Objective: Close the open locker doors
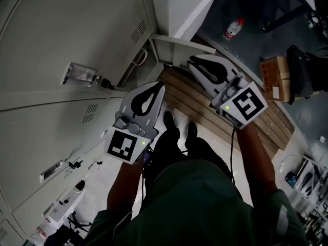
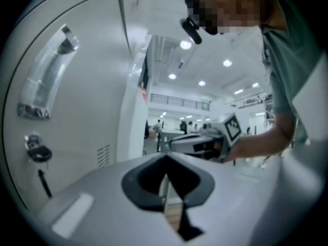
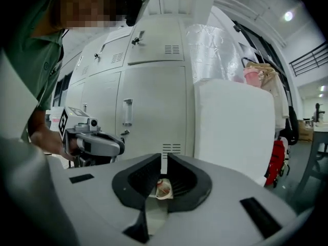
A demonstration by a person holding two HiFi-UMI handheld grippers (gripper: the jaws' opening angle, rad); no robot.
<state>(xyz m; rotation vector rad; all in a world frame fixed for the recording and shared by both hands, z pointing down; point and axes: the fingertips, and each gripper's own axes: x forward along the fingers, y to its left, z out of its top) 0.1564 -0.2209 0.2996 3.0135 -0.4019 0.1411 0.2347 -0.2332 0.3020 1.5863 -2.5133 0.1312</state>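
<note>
While the right tongs (image 3: 163, 159) sit closed, open locker door (image 3: 233, 129) ahead, rightward.

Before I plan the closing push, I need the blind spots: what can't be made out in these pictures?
What lies behind the white door panel: right gripper view, the panel hides it.
Small red-and-white thing seen through the right hand-held gripper: right gripper view, too small to identify.
Farther lockers: head view, cut off by the left edge.
Key in the lock: left gripper view, blurred.
</note>
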